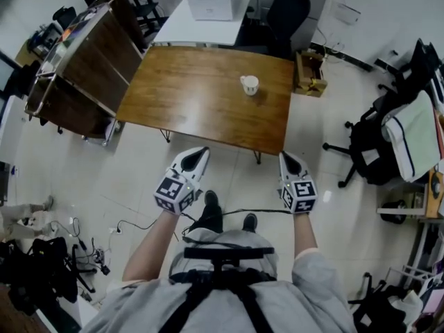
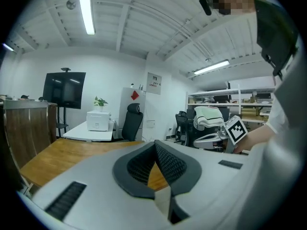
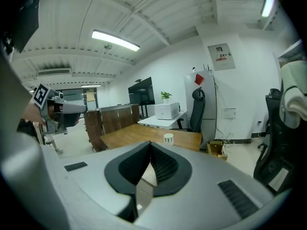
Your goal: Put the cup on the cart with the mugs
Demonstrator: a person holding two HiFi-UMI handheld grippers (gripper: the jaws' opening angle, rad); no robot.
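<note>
On the wooden tabletop [image 1: 201, 96] the white cup [image 1: 249, 84] stands untouched, well apart from your left gripper [image 1: 200, 152] and right gripper [image 1: 286, 157], both clenched empty; pickup and placement on the cart [image 1: 90, 68] remain.

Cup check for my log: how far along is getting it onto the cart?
Done: nothing; the white cup stands on the wooden table. In hand: nothing; left gripper and right gripper are shut, empty, short of it. Left: grasp cup, carry to the cart.

I see a pale tiled floor [image 1: 104, 179] under a brown wooden desk [image 1: 201, 96]. A white table [image 1: 187, 30] stands beyond it, a black office chair [image 1: 368, 144] at right, and a strip light [image 2: 86, 8] overhead.
</note>
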